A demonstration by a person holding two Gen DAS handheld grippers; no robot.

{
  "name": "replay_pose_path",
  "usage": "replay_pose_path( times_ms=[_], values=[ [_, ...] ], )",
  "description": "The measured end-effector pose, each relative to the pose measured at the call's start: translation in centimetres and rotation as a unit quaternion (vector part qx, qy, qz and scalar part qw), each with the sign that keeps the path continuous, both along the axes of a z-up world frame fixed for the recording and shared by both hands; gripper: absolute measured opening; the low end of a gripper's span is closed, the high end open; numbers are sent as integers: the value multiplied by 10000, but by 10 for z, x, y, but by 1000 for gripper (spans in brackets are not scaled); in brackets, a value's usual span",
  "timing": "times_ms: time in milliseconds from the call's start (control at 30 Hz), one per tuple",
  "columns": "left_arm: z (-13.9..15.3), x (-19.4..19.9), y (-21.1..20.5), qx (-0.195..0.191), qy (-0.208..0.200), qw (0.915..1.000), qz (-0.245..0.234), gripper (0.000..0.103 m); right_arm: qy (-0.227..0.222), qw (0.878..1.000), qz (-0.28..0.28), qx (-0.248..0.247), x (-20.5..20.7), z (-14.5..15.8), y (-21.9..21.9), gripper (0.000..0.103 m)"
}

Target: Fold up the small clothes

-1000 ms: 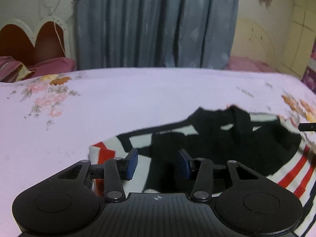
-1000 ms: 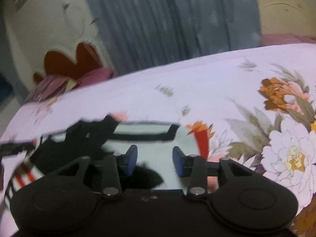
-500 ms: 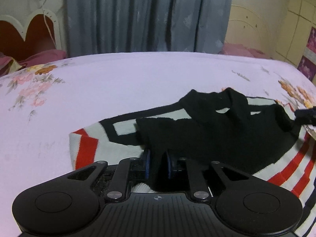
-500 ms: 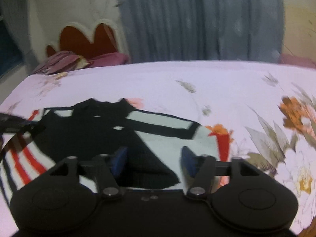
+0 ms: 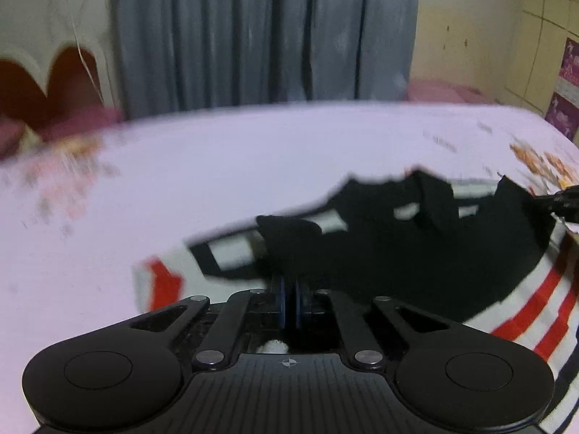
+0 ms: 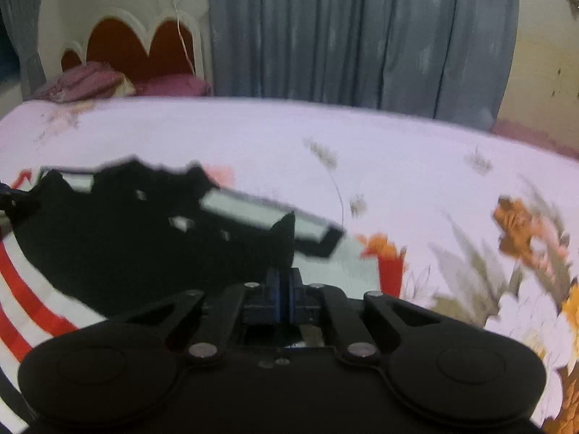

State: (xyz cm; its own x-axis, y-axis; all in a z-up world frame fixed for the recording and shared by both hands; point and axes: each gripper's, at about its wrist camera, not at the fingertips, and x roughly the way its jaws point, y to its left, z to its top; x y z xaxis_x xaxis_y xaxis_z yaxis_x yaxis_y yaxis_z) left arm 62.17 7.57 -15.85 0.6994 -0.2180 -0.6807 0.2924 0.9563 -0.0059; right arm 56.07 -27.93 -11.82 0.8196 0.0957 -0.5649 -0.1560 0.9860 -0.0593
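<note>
Pale lilac bedsheet (image 5: 253, 166) with printed flowers fills both of my views, a grey-blue curtain (image 5: 260, 32) hanging behind it. My left gripper (image 5: 288, 291) has its blue pads pressed almost together, and black cloth of the small garment (image 5: 416, 253) is pinched between them, a fold of it rising just ahead of the tips. From there the garment spreads ahead and to the right: black fabric first, then white panels edged in black, with red and white stripes off to the right. Just left of the tips I see a white part with a red patch lying on the sheet. At the far right edge, a dark tip of the other tool touches the black cloth.

My right gripper (image 6: 284, 289) is likewise squeezed nearly closed on the garment (image 6: 119, 238), a black peak standing up right ahead of the tips. Its black body runs to the left, with red stripes beyond. Large orange flowers (image 6: 521, 224) sit well to the right.
</note>
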Motion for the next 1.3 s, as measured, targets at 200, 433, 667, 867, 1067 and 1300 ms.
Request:
replay_pose_path(
  times_ms=[200,433,667,867,1067,1300],
  values=[
    [-3,16,18,-193,-179,9969,742,4,-200,9963,-617,566,16,12,-20,4],
    [-30,25,10,305,-63,9964,786,7,94,9952,-895,393,27,-19,-27,12],
    [12,5,-48,-174,-365,9982,438,31,-294,9981,-278,474,11,7,22,32],
    [-17,4,-101,-143,179,9997,-91,32,263,9978,585,139,20,-18,85,40],
    [-29,-12,-8,-134,91,9991,387,31,262,9976,-637,-97,-3,-23,-8,32],
    [3,-37,-69,-16,-148,9998,125,32,-115,9997,-230,7,-25,6,33,41]
  ],
)
